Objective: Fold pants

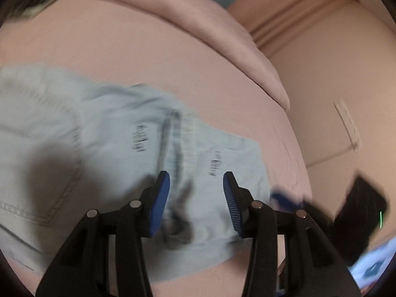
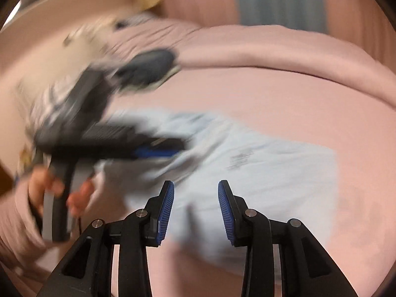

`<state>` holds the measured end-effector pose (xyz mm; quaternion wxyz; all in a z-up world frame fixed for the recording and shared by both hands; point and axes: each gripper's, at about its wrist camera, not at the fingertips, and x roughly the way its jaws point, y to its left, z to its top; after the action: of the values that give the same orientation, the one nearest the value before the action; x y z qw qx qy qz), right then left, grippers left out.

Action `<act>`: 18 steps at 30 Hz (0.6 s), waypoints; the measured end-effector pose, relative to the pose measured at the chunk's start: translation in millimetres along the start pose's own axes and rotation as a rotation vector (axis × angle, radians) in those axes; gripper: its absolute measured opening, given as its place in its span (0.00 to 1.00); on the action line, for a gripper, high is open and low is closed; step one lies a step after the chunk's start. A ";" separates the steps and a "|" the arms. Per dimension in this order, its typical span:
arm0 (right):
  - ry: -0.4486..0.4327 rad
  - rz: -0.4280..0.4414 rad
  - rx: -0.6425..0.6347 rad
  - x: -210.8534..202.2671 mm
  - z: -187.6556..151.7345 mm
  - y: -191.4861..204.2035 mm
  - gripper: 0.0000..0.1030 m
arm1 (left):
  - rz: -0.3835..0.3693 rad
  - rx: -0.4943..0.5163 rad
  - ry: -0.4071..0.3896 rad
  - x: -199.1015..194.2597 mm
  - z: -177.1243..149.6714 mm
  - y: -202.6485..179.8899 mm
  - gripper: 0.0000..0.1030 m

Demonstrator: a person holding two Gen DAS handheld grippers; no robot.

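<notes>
Pants point(image 1: 104, 148), one pale blue pair, lie spread on the pink bed point(image 1: 153, 57). Two grippers hover above them: the left gripper point(image 1: 196, 193) and the right gripper point(image 2: 196, 198), each with jaws apart and holding nothing. Both views are blurred.

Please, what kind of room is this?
Probably a bedroom: the pale pants lie on a bed with a pink sheet, a folded pink blanket lies farther back, and a wall stands beside it.
</notes>
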<state>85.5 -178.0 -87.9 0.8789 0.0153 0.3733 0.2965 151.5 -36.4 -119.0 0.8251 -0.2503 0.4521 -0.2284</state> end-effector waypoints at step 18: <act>0.144 -0.240 0.112 25.8 9.8 -97.1 0.13 | 0.035 0.157 0.161 40.3 -42.4 3.1 0.38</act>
<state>155.6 -242.4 -121.7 0.8767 -0.0017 0.4507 0.1683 135.0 -67.0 -166.2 0.8069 -0.1581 0.5020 -0.2681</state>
